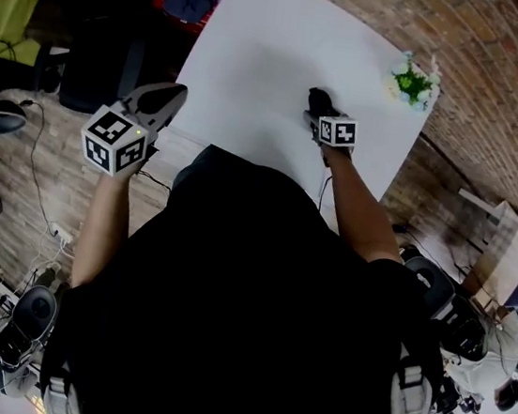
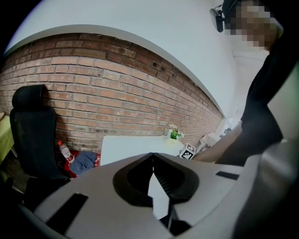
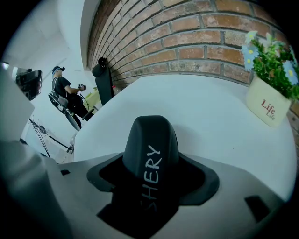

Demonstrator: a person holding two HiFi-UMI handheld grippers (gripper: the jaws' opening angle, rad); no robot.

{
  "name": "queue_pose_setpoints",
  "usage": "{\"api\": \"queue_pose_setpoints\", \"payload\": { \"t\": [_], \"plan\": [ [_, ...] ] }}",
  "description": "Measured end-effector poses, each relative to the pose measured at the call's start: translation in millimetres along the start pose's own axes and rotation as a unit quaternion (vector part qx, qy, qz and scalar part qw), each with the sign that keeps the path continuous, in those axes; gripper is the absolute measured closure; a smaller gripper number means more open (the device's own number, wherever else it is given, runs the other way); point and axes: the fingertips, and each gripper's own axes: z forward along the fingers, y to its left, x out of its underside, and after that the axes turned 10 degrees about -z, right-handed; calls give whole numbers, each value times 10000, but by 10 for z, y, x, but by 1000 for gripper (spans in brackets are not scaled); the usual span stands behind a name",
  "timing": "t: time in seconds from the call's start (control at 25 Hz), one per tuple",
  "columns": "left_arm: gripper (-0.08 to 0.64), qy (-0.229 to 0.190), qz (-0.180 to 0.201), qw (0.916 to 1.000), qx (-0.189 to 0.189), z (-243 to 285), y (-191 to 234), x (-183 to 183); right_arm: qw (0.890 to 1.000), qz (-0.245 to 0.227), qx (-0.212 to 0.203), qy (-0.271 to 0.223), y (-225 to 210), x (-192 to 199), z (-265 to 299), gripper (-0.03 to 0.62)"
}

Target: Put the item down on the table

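Observation:
A black rounded item with white lettering "SHERY" sits between the jaws of my right gripper, which is shut on it. In the head view this gripper holds the black item over the right-middle part of the white table. Whether the item touches the tabletop cannot be told. My left gripper hovers off the table's near-left edge. Its jaws meet at the tips with nothing between them.
A small white pot of flowers stands at the table's far right corner, also seen in the right gripper view. A black chair, a bottle and a blue cloth sit by the brick wall left of the table.

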Motion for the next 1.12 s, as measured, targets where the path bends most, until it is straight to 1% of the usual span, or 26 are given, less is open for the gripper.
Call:
{"api": "queue_pose_setpoints", "payload": {
  "t": [0.4, 0.84, 1.12],
  "plan": [
    [549, 10, -9, 10000, 21, 38, -35, 34, 10000, -67, 29, -24, -11, 5, 13, 249],
    [549, 54, -10, 10000, 13, 43, -67, 44, 9998, -177, -38, 3, 24, 3, 10, 244],
    [549, 56, -19, 10000, 21, 44, -81, 60, 9997, -203, -25, -110, 32, -7, 1, 238]
  ]
}}
